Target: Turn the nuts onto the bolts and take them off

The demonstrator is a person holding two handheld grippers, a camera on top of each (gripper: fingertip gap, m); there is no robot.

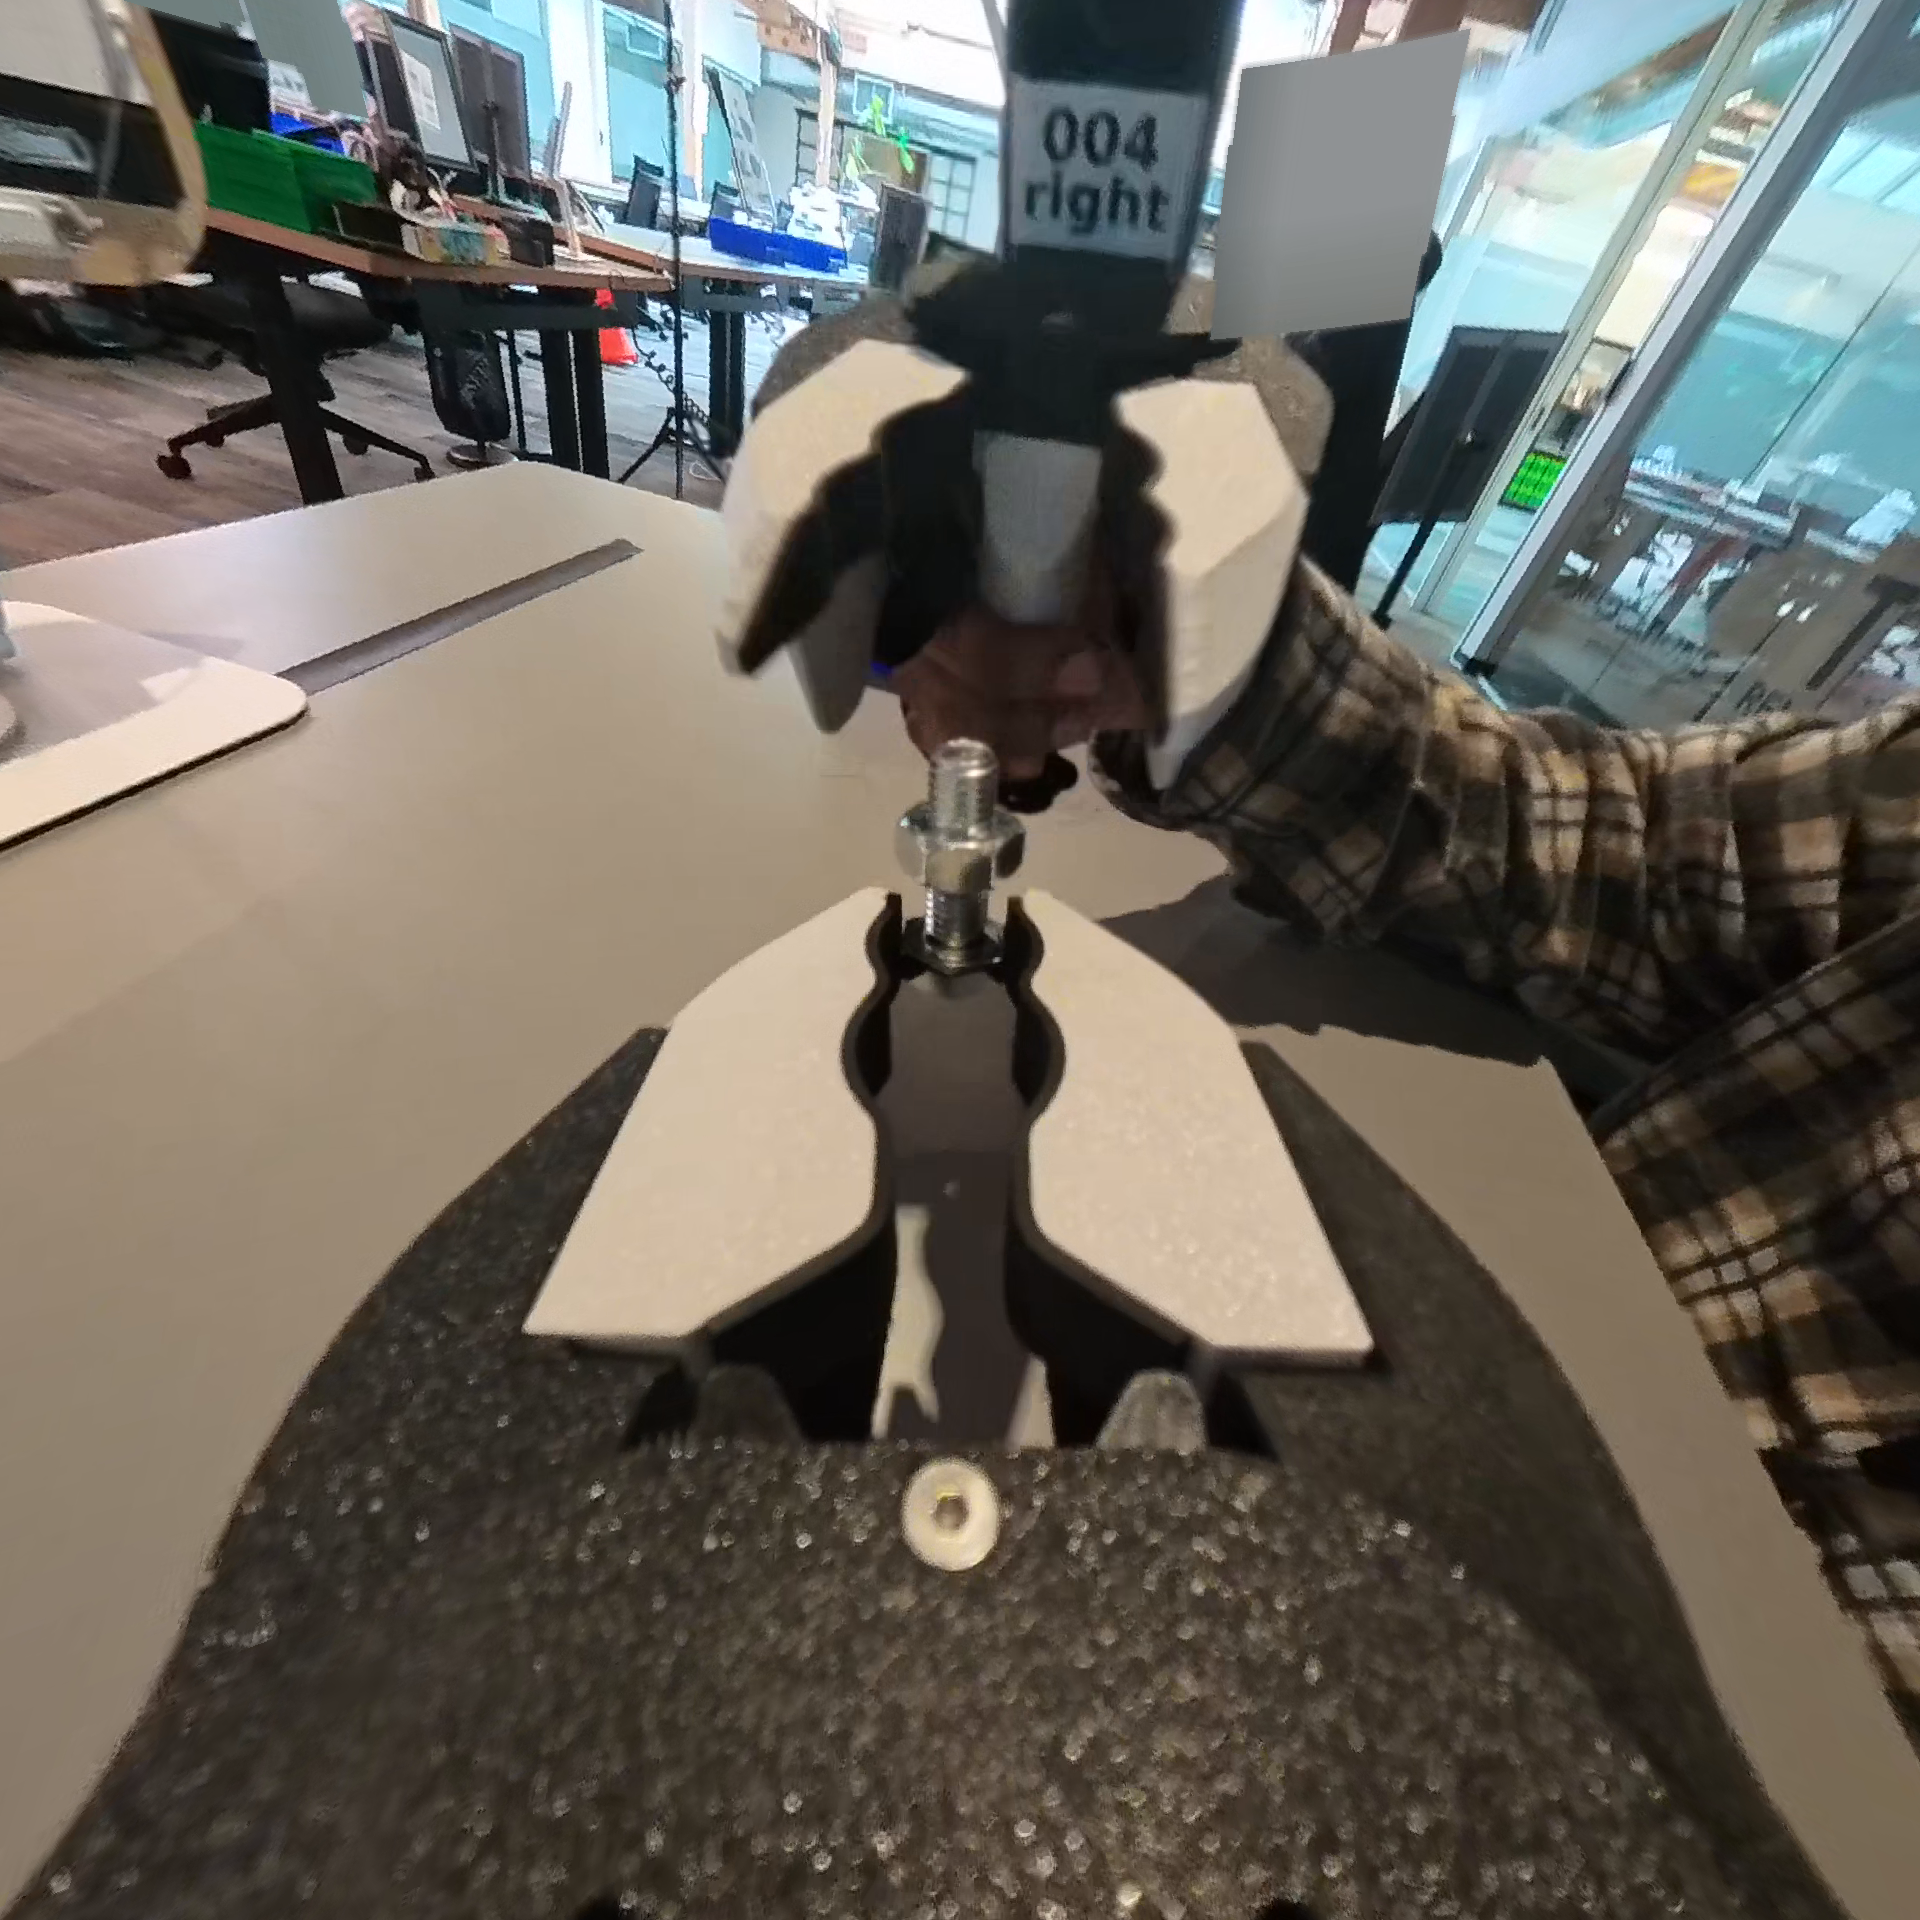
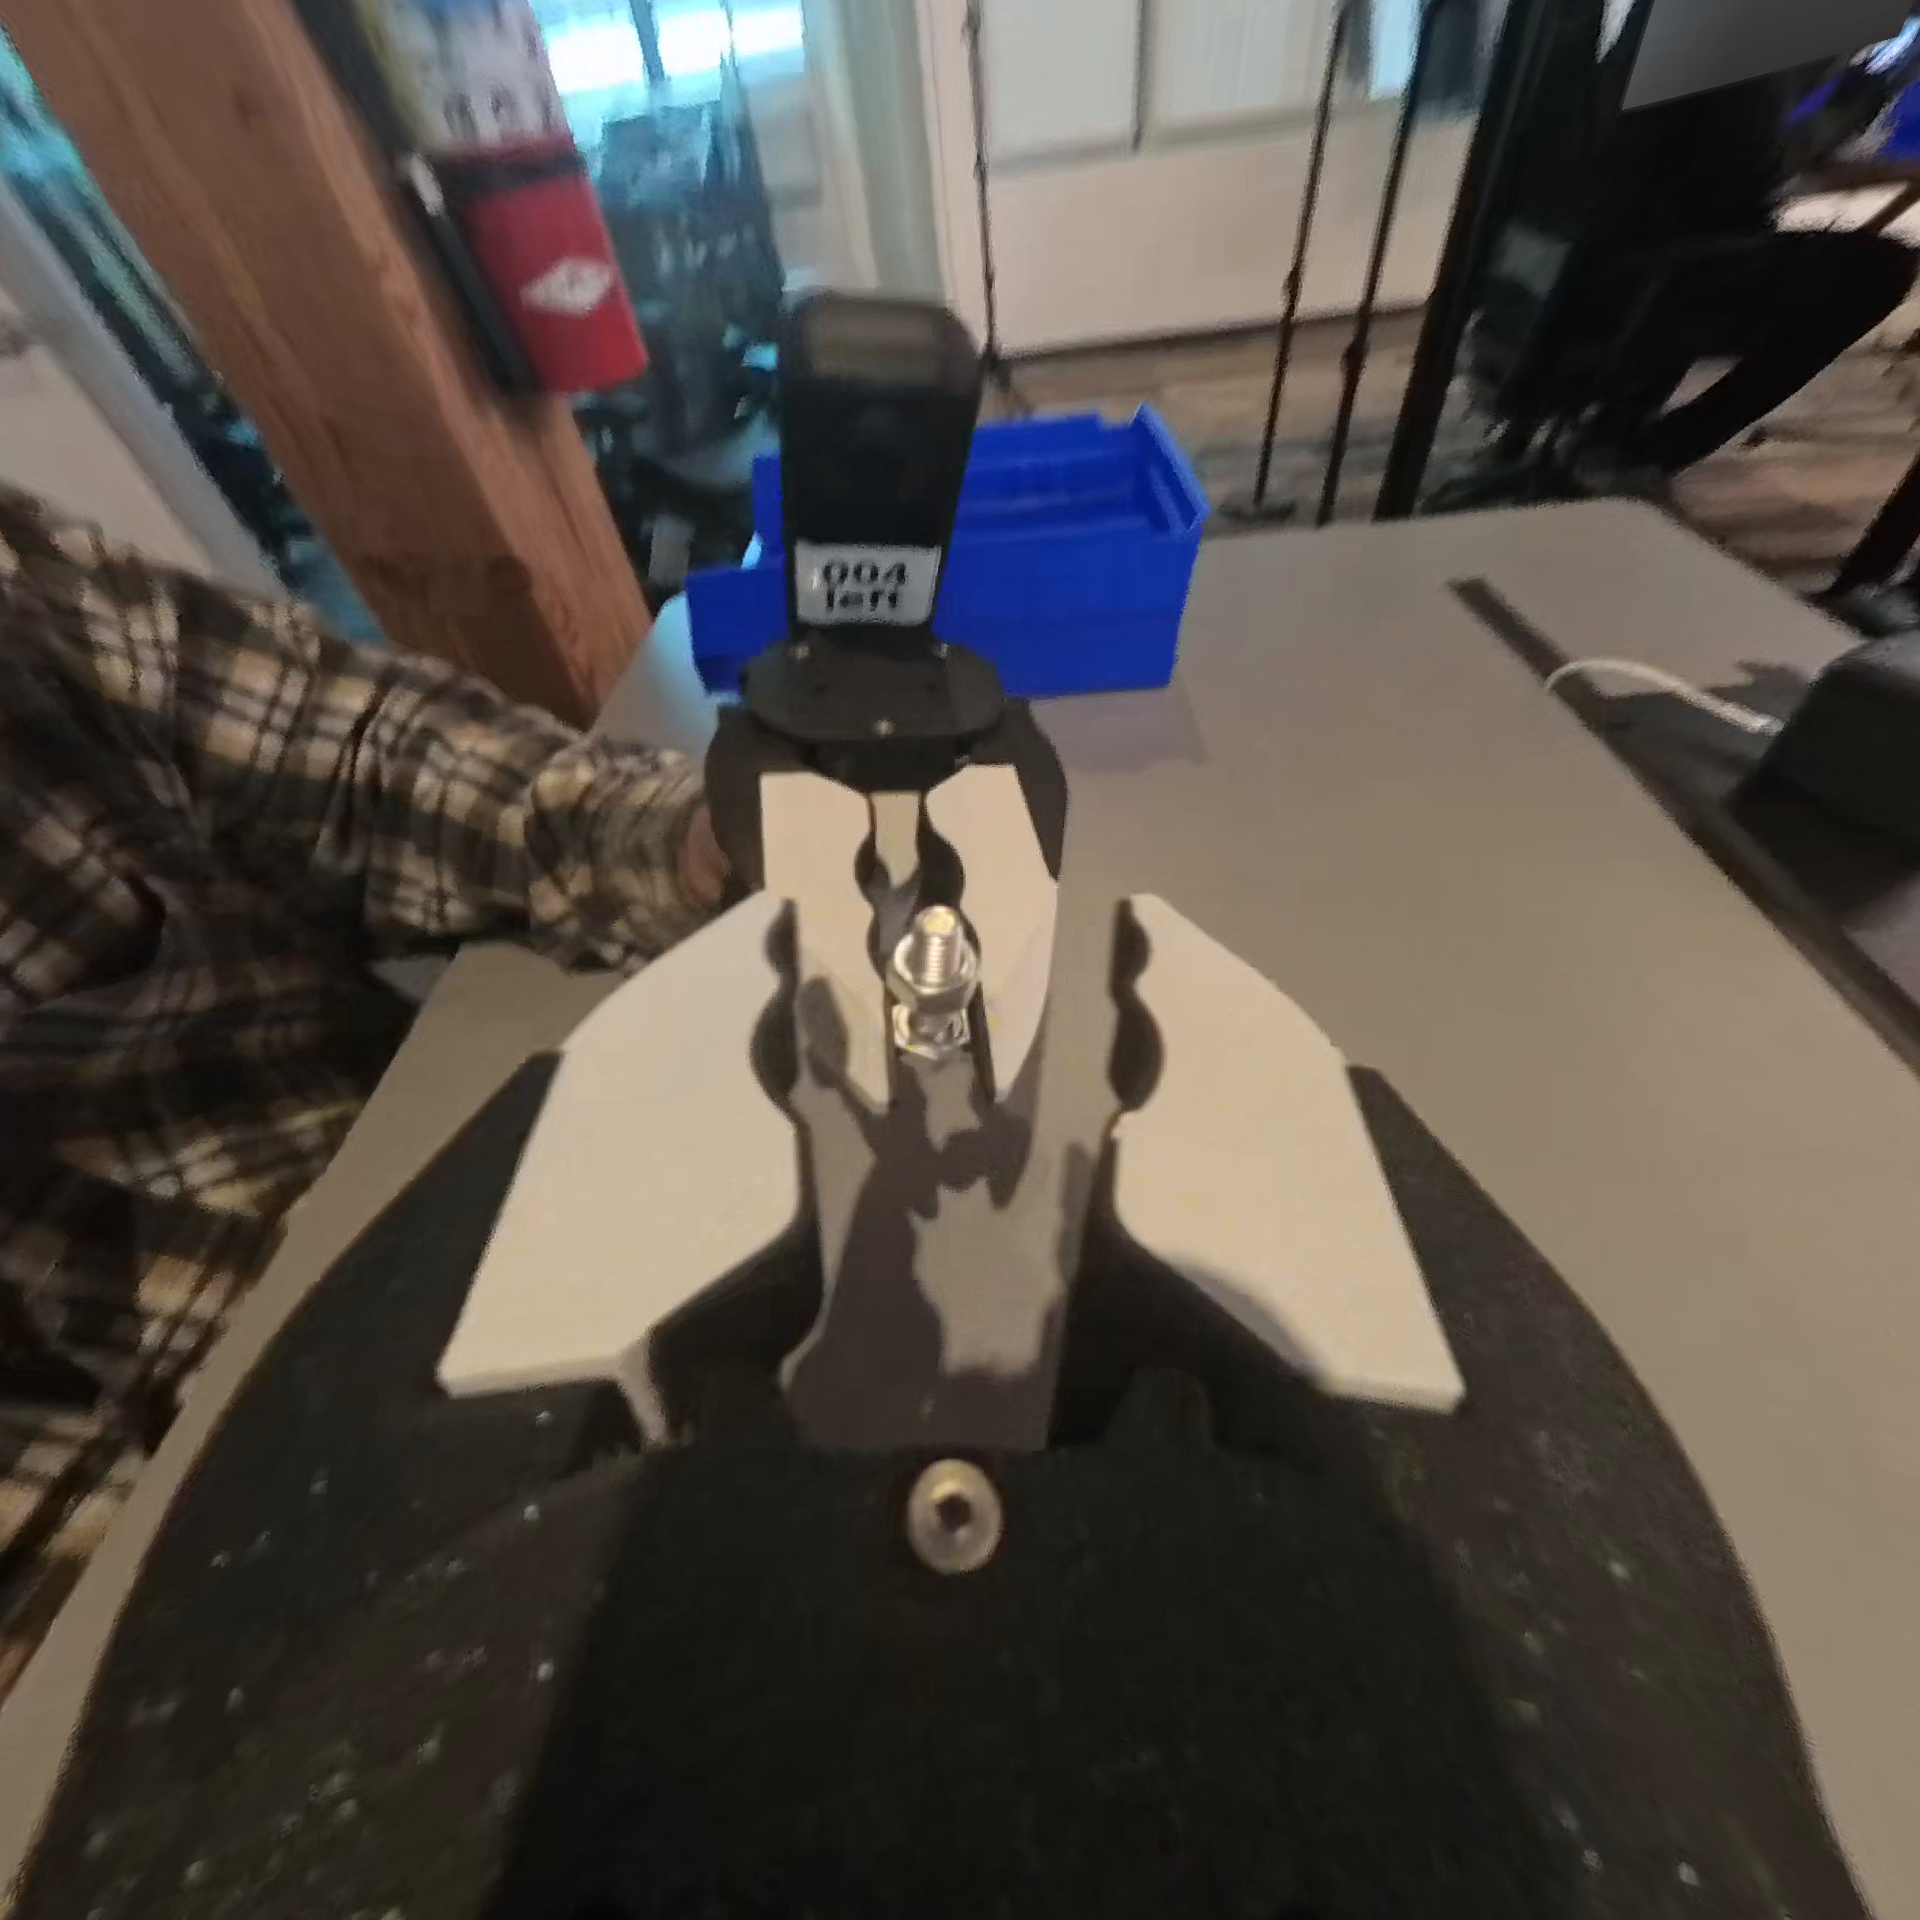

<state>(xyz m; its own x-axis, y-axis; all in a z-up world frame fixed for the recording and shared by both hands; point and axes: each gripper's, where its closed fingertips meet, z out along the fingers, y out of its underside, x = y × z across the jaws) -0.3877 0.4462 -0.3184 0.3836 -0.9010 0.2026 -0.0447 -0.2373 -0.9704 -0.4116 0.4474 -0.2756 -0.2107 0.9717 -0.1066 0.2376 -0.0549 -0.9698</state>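
A silver bolt (image 1: 961,774) stands upright with its threaded end up. A silver hex nut (image 1: 956,836) sits partway down its thread. My left gripper (image 1: 951,906) is shut on the bolt's hex head, just above the grey table (image 1: 468,987). My right gripper (image 1: 992,686) is open and empty, hanging above and just behind the bolt's top, not touching it. In the right wrist view the bolt (image 2: 935,928) and nut (image 2: 932,971) show between my right gripper's (image 2: 956,920) spread fingers. The left gripper (image 2: 928,1049) holds the bolt head from the far side.
A blue bin (image 2: 1081,561) stands at the table's far edge behind the left gripper. A dark object (image 2: 1839,748) with a white cable lies on the right. A white pad (image 1: 135,717) lies at the left. Plaid sleeves (image 1: 1507,852) reach in over the table. There is about 4 centimetres between the tips of the two grippers.
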